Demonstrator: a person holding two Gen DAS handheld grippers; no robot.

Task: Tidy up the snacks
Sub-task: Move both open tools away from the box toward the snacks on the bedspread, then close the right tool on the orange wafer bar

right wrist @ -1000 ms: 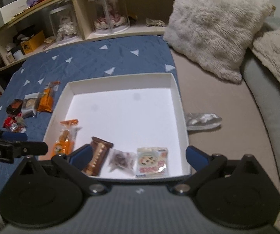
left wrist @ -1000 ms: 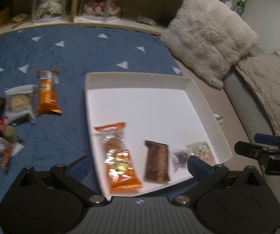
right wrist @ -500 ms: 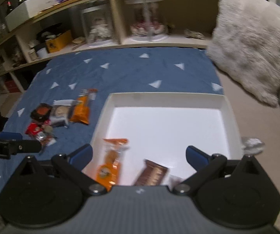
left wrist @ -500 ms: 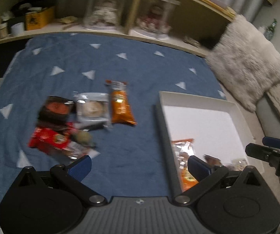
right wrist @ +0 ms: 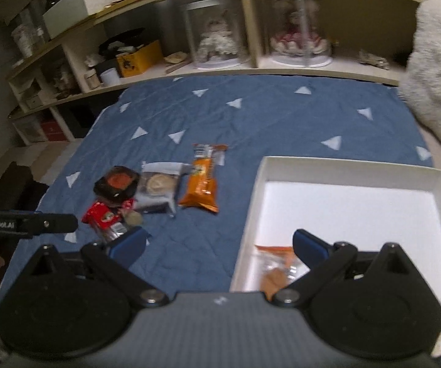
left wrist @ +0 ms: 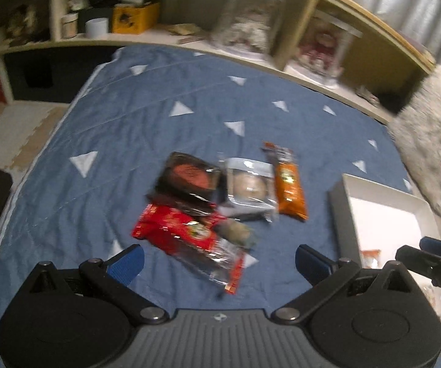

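The step in hand looks like a reach for the next loose snack. The left gripper (left wrist: 218, 260) has its fingers (left wrist: 126, 259) spread wide with nothing between them, and the pile on the blue quilt (left wrist: 97, 122) lies straight ahead of them. The red pack (left wrist: 186, 239) is closest, its clear end lying between the two fingertips. Past it sit the dark tub (left wrist: 189, 181) and the clear pack (left wrist: 249, 184), the tub overlapping the red pack. The orange bar (left wrist: 288, 184) lies just right of the clear pack, ahead of the right fingertip.

The right gripper (right wrist: 217, 245) is also wide open and empty. Its right finger (right wrist: 309, 245) is over the near left corner of the white tray (right wrist: 352, 168), where one orange pack (right wrist: 274, 257) already lies. Its left finger is over the quilt near the red pack.

My judgement: the next move calls for lowering the left fingers over the red pack, closing on its flat body and not on the thin clear end, and lifting it clear of the tub before carrying it right to the tray. The crinkly film may slip.

Writing: the side of the left gripper, seen from the right wrist camera, reads "GenRobot.AI". Print on the snack wrappers is too blurred to read.
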